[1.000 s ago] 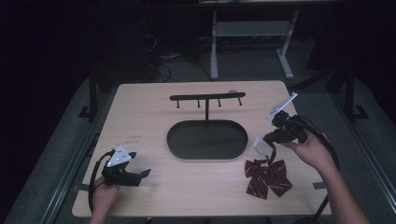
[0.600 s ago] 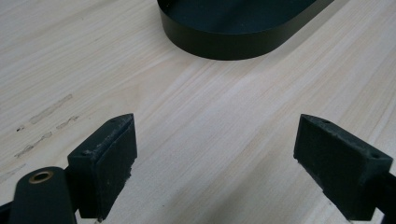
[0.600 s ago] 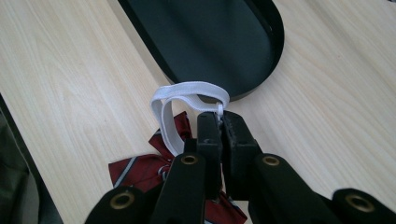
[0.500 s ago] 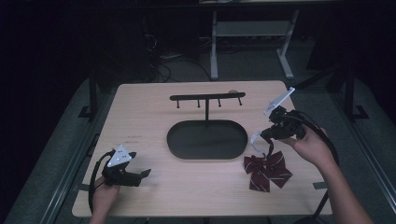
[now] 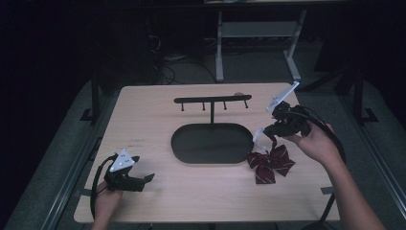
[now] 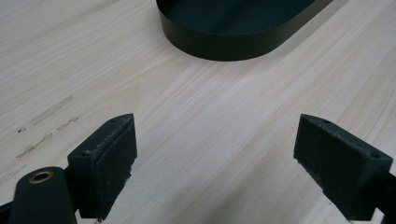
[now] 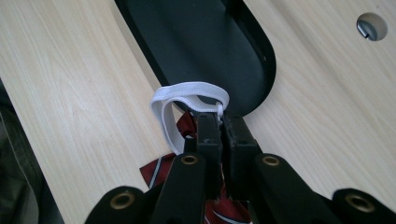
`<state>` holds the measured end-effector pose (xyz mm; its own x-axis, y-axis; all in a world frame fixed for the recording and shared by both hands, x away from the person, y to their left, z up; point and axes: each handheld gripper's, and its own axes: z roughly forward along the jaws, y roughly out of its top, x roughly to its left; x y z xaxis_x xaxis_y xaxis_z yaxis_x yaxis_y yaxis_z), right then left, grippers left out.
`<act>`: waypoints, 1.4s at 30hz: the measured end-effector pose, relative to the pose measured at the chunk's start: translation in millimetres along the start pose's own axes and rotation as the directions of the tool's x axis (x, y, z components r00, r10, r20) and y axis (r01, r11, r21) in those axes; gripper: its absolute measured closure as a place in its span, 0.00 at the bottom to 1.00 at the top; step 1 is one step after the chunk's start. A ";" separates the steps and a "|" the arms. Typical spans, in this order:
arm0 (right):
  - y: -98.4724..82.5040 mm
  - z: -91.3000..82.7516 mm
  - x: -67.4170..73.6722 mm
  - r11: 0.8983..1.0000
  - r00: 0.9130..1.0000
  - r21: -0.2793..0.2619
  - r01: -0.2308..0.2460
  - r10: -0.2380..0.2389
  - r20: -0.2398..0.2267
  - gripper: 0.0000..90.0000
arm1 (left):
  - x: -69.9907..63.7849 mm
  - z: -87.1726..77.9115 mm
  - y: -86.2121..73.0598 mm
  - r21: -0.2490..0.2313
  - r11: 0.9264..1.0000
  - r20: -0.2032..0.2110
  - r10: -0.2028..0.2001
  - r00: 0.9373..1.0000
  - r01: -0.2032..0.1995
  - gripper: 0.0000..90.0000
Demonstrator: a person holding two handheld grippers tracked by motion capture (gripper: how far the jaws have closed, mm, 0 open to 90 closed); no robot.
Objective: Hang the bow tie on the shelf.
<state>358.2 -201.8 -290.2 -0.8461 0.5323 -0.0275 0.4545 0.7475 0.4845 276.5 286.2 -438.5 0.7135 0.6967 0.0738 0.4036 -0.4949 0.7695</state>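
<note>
One desk (image 5: 158, 120), one black hook stand (image 5: 212, 101) with four pegs, one striped bow (image 5: 270, 162), and two grippers: left (image 5: 143, 178), right (image 5: 268, 136).

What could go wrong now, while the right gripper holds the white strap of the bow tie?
The right gripper pinches only a small part of the white elastic strap, so the strap may slip out. The dark red bow tie lies partly against the black oval tray, so it could catch on the rim when lifted.

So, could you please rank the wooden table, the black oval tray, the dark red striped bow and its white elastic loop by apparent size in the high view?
1. Wooden table
2. Black oval tray
3. Dark red striped bow
4. White elastic loop, clearly smallest
</note>
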 end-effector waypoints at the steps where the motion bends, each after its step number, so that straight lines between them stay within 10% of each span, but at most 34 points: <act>1: 1.2 -0.8 0.5 1.000 1.000 -0.001 0.002 -0.002 0.001 0.96 | -0.1 -0.2 0.1 0.000 1.000 -0.001 0.000 1.000 0.000 0.15; 42: 44.4 -22.8 4.0 0.999 0.998 -0.025 0.045 -0.044 0.037 0.96 | 0.1 -0.3 0.6 0.000 1.000 0.000 0.002 1.000 -0.002 0.15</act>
<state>368.6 -175.6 -248.8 -0.8542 0.5135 -0.0814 0.4090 0.7604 0.5045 276.6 286.2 -437.8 0.7145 0.6956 0.0750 0.4021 -0.4960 0.7696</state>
